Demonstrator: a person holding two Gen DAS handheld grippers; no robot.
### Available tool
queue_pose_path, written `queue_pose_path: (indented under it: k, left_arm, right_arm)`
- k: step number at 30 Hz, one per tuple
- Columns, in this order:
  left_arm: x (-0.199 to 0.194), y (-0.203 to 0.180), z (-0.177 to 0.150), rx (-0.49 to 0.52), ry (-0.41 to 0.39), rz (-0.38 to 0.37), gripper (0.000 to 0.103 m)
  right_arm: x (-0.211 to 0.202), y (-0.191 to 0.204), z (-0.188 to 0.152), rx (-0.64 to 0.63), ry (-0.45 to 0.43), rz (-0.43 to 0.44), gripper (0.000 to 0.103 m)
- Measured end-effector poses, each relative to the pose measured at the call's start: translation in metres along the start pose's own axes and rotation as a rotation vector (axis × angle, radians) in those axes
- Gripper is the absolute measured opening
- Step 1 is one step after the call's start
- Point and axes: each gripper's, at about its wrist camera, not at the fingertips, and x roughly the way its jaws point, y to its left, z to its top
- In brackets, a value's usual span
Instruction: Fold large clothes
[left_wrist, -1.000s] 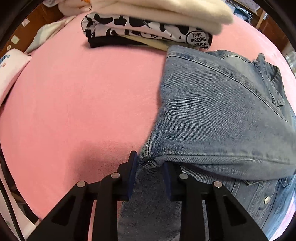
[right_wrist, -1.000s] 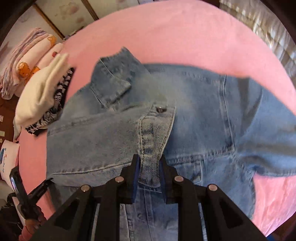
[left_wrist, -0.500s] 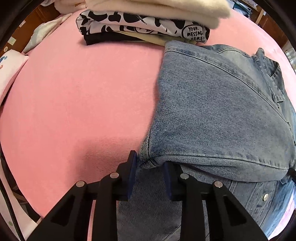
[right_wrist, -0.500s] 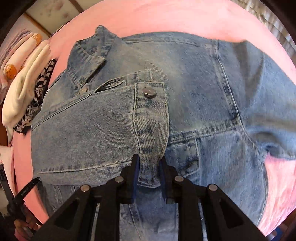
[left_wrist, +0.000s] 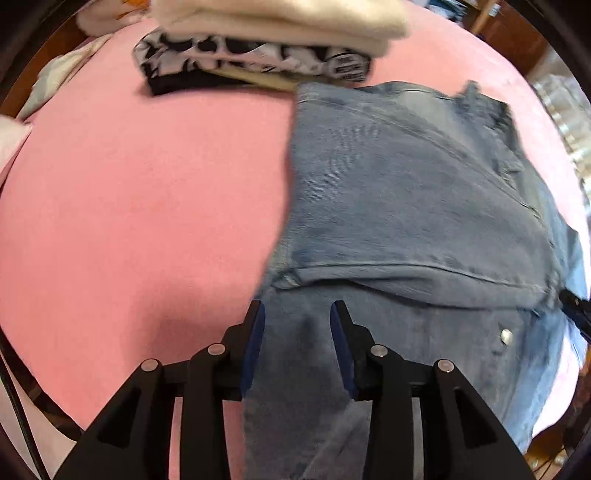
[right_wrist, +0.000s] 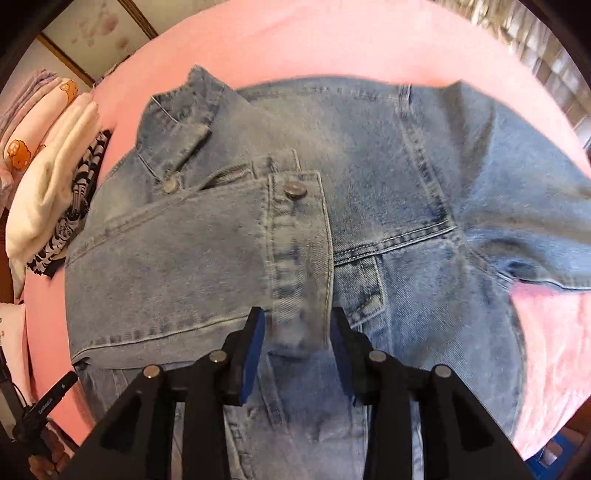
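Left wrist view showed the left gripper (left_wrist: 295, 314) pointing steeply down over a faded blue denim jacket (left_wrist: 406, 206) that lay on a pink fleece-covered surface (left_wrist: 129, 206). Its jaws had just been opening and stood apart, released; flat denim lay beneath the gap, but neither blue pad (left_wrist: 255, 343) pressed on it. Just ahead of the jaws the folded-over sleeve ended in a seamed edge, and the pink cover spread away to the left of them. Far ahead of the jaws sat a stack of folded clothes (left_wrist: 258, 44), cream on top, black-and-white print below, touching or nearly touching the jacket's far edge.

In the right wrist view the right gripper (right_wrist: 297, 321) also pointed down, its jaws having just been opening as well. The buttoned cuff of the sleeve (right_wrist: 299, 258) lay across the jacket's chest, its end reaching into the gap between the jaws, the pads clear of it or only brushing it. The collar (right_wrist: 177, 122) lay ahead and left of the jaws. Far to their left, low in that view, the dark tip of the left gripper showed at the jacket's edge.
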Motion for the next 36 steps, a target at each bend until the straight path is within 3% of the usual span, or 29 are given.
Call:
queue_pose_path:
  k: [2,6,8,10,12,14,16,19,21,22,24,32,36]
  left_arm:
    - [-0.008,-0.009,0.001,0.023,-0.008,-0.049,0.035]
    - [-0.011,-0.041,0.008,0.072,-0.008,-0.202,0.032]
    - [-0.006,-0.059,0.013,0.106,-0.006,-0.243,0.029]
    - [-0.001,-0.073,0.017,0.132,-0.006,-0.261,0.013]
    - [0.009,-0.084,0.023,0.141,0.010,-0.295,0.012]
    - [0.017,-0.086,0.025,0.142,0.036,-0.290,0.011]
    - [0.030,-0.085,0.027,0.141,0.070,-0.238,0.011]
    - [0.042,-0.067,0.027,0.102,0.082,-0.197,0.011]
    - [0.048,-0.050,0.025,0.077,0.103,-0.185,0.011]
    - [0.050,-0.041,0.025,0.070,0.106,-0.158,0.011]
    - [0.051,-0.021,0.024,0.051,0.114,-0.176,0.011]
    - [0.052,0.009,0.018,0.049,0.133,-0.182,0.009]
    - [0.048,-0.003,0.013,0.111,0.110,-0.084,0.009]
  right_arm:
    - [-0.013,0.006,-0.007,0.008,-0.030,0.028,0.042]
    - [-0.030,0.029,-0.025,-0.038,-0.082,0.117,0.042]
    - [-0.028,0.050,-0.035,-0.082,-0.085,0.177,0.041]
    - [-0.018,0.072,-0.043,-0.125,-0.061,0.218,0.034]
    - [-0.007,0.094,-0.046,-0.156,-0.043,0.241,0.011]
    - [0.005,0.116,-0.050,-0.180,-0.040,0.273,0.007]
    - [0.013,0.133,-0.054,-0.191,-0.048,0.285,0.003]
    - [0.034,0.151,-0.054,-0.214,-0.014,0.262,0.000]
    - [0.044,0.154,-0.052,-0.241,-0.007,0.203,0.000]
    - [0.050,0.152,-0.050,-0.248,-0.005,0.165,0.000]
    - [0.051,0.139,-0.047,-0.220,-0.014,0.133,0.000]
    - [0.032,0.024,-0.026,0.055,-0.066,-0.057,0.000]
    - [0.027,-0.004,-0.029,0.133,-0.077,0.029,0.000]
